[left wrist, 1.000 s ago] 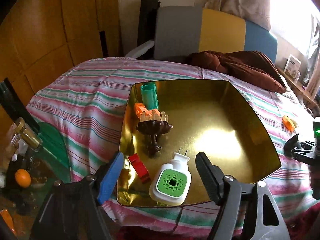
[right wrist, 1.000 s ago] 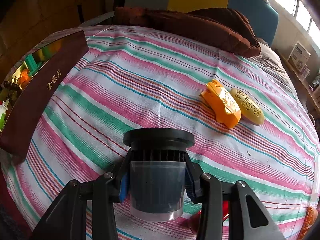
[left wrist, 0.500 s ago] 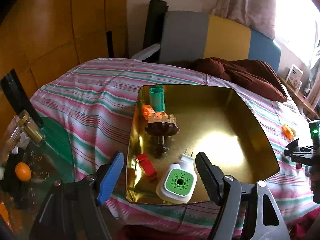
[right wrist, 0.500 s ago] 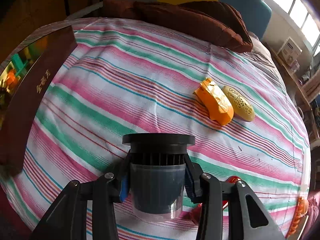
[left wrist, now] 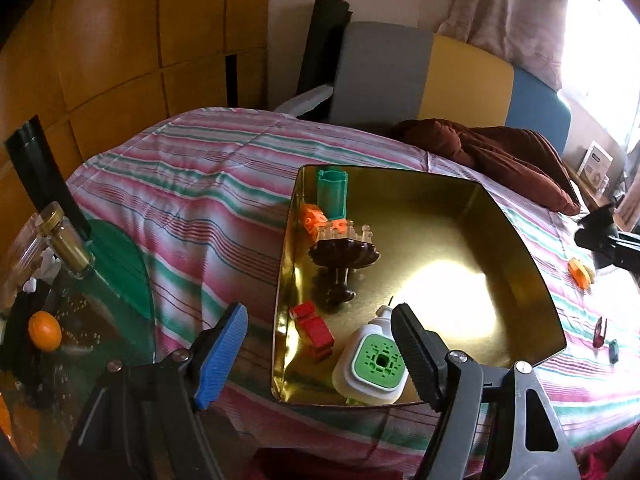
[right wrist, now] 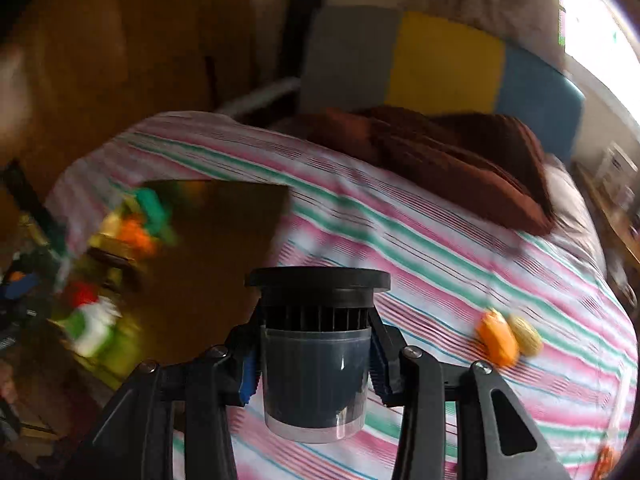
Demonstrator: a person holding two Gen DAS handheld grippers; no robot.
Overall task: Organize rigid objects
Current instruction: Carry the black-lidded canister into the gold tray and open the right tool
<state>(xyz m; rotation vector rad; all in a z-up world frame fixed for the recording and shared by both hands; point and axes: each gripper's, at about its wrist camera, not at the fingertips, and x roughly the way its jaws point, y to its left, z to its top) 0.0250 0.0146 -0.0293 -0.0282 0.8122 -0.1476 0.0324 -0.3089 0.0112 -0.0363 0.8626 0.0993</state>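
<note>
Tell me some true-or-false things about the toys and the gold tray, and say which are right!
1. The right tool holds a dark jar. True.
2. The left tool holds the red block. False: its jaws are open and empty; the block lies in the gold tray.
3. The orange mouse is in the tray. False: it lies on the striped cloth.
4. The green-and-white plug-in is in the tray. True.
</note>
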